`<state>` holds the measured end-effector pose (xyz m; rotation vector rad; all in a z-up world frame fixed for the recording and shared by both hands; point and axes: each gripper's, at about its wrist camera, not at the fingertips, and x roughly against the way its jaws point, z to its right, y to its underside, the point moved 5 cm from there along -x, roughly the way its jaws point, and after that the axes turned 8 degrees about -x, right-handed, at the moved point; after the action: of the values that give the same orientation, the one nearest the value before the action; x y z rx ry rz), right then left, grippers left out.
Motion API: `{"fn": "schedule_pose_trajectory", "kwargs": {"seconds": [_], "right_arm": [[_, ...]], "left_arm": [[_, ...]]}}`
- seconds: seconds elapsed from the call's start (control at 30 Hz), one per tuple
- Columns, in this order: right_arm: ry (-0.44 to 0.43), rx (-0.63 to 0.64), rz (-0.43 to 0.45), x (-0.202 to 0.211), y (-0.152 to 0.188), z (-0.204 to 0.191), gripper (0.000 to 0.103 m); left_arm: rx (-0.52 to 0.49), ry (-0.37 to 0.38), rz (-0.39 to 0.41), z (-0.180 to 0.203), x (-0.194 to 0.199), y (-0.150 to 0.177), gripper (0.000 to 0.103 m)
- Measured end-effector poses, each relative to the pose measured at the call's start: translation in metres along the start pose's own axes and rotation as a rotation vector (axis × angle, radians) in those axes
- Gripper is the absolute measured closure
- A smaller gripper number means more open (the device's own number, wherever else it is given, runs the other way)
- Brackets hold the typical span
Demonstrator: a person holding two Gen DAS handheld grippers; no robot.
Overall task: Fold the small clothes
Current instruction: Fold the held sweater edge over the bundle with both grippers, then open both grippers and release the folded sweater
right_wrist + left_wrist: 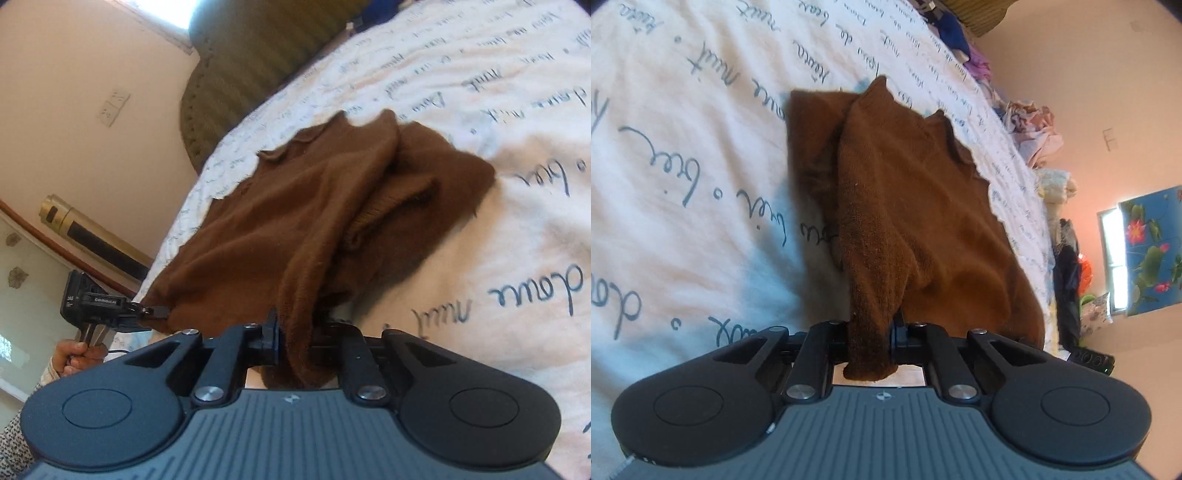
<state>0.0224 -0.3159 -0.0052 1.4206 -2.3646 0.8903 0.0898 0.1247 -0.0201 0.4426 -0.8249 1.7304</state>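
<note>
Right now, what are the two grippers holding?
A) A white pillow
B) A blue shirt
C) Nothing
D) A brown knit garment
D: the left gripper and right gripper are each shut on an edge of the brown garment, lifting it off the bedsheet.

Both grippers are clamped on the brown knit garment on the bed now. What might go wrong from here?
1. The brown knit garment already has a bunched fold beneath it; dragging may crumple it more.
2. Left gripper and right gripper each pinch a narrow bit of cloth, which may slip out.
3. The white lettered bedsheet could ruck up.
</note>
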Motion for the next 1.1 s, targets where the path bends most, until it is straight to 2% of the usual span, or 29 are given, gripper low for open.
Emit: {"fn": "schedule_pose_trajectory", "kwargs": {"seconds": [0.07, 0.27, 0.37, 0.47, 0.53, 0.57, 0.6, 0.63, 0.67, 0.8, 0.83, 0.9, 0.97, 1.03, 1.1], "right_arm": [[-0.045, 0.007, 0.001, 0.009, -0.001, -0.011, 0.092], [-0.075, 0.023, -0.006, 0.035, 0.004, -0.022, 0.093], [-0.075, 0.025, -0.008, 0.045, 0.007, -0.018, 0.093], [-0.032, 0.007, 0.017, 0.051, 0.002, -0.001, 0.093], [0.042, -0.031, 0.021, 0.05, -0.002, 0.018, 0.084], [0.052, -0.079, -0.002, 0.048, -0.003, 0.03, 0.062], [0.065, -0.079, 0.001, 0.051, -0.002, 0.033, 0.046], [0.079, -0.059, 0.022, 0.056, 0.0, 0.033, 0.018], [0.085, -0.044, 0.037, 0.062, 0.002, 0.031, 0.012], [0.136, 0.119, 0.174, 0.096, 0.005, 0.001, 0.012], [0.147, 0.129, 0.185, 0.098, 0.004, -0.004, 0.012], [0.176, 0.08, 0.207, 0.094, -0.003, -0.001, 0.012], [0.119, -0.018, 0.204, 0.081, -0.014, 0.016, 0.011], [0.113, -0.161, 0.202, 0.061, -0.025, 0.041, 0.011], [0.061, -0.239, 0.191, 0.043, -0.031, 0.06, 0.011]], "left_arm": [[-0.004, -0.006, 0.01, -0.001, 0.009, -0.001, 0.095], [-0.01, 0.021, 0.04, 0.003, 0.032, 0.014, 0.096], [0.02, 0.011, 0.048, -0.008, 0.034, 0.019, 0.096], [0.049, -0.028, 0.045, -0.025, 0.028, 0.02, 0.096], [0.046, -0.048, 0.035, -0.035, 0.022, 0.021, 0.095], [0.035, -0.068, 0.036, -0.036, 0.021, 0.023, 0.094], [0.031, -0.075, 0.037, -0.037, 0.021, 0.023, 0.093], [0.029, -0.083, 0.039, -0.037, 0.022, 0.023, 0.087], [0.027, -0.114, 0.05, -0.039, 0.027, 0.023, 0.082], [-0.111, -0.279, 0.136, -0.02, 0.065, 0.019, 0.081], [-0.155, -0.286, 0.153, -0.008, 0.073, 0.019, 0.08], [-0.22, -0.216, 0.168, 0.021, 0.078, 0.02, 0.07], [-0.272, -0.174, 0.175, 0.051, 0.07, 0.018, 0.047], [-0.319, -0.092, 0.166, 0.077, 0.05, 0.015, 0.038], [-0.344, -0.052, 0.134, 0.094, 0.018, 0.013, 0.036]]}}
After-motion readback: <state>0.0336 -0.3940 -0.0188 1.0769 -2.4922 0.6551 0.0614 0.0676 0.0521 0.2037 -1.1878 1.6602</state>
